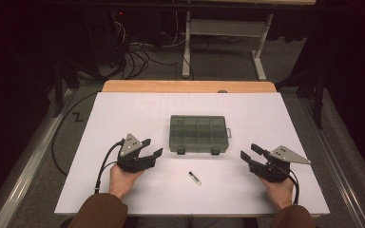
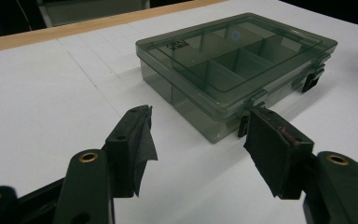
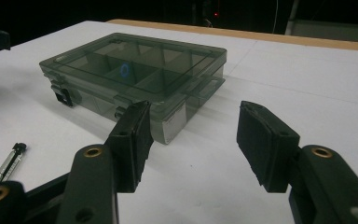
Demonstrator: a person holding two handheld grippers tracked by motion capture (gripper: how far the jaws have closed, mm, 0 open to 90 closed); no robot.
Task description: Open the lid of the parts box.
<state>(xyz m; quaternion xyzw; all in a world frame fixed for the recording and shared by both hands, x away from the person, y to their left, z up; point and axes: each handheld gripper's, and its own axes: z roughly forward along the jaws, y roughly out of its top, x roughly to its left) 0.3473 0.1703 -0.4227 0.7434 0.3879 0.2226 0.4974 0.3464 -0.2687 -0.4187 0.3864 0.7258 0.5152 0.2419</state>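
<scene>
My left claw (image 1: 153, 147) and right claw (image 1: 248, 152) gape empty, flanking the shut box (image 1: 198, 134) mid-bench; pen (image 1: 195, 178) near the front edge.

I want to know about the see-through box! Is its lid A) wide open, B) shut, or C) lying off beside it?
B: the lid lies flat on the box, and both dark latches on the front edge are down, as the left gripper view shows.
</scene>
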